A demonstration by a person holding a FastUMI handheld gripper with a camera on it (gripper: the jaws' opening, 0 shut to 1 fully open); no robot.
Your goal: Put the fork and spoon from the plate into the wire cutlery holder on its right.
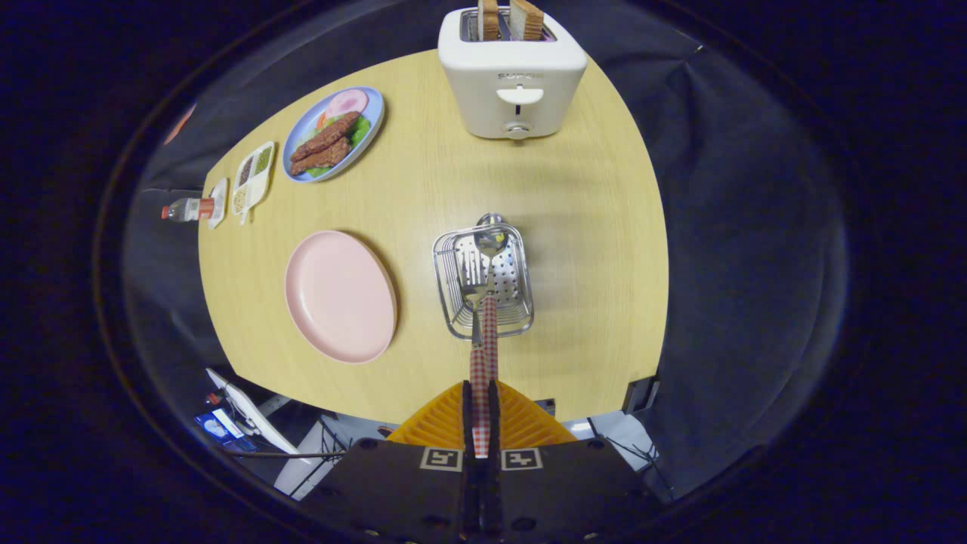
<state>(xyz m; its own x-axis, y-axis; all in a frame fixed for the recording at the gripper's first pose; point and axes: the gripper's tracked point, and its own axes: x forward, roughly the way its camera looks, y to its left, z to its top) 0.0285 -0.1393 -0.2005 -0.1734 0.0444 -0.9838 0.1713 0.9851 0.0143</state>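
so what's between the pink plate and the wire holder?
Gripper view: bare tabletop between pink plate and wire holder. Hand-held gripper grips the cutlery handles.

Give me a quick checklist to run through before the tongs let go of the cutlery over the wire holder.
1. Grip: the tongs are shut on the checked handles of the fork and spoon. Ok.
2. Position: both heads lie over the holder, inside its rim. Ok.
3. Height: whether the heads touch the holder's floor or hang above it. Cannot tell.
4. Handles: they stick out past the holder's near rim toward the tongs, so they may tip out on release. Not ok.
5. Plate: bare, no cutlery left on it, beside the holder. Ok.
6. Toaster: well beyond the holder, out of the way. Ok.
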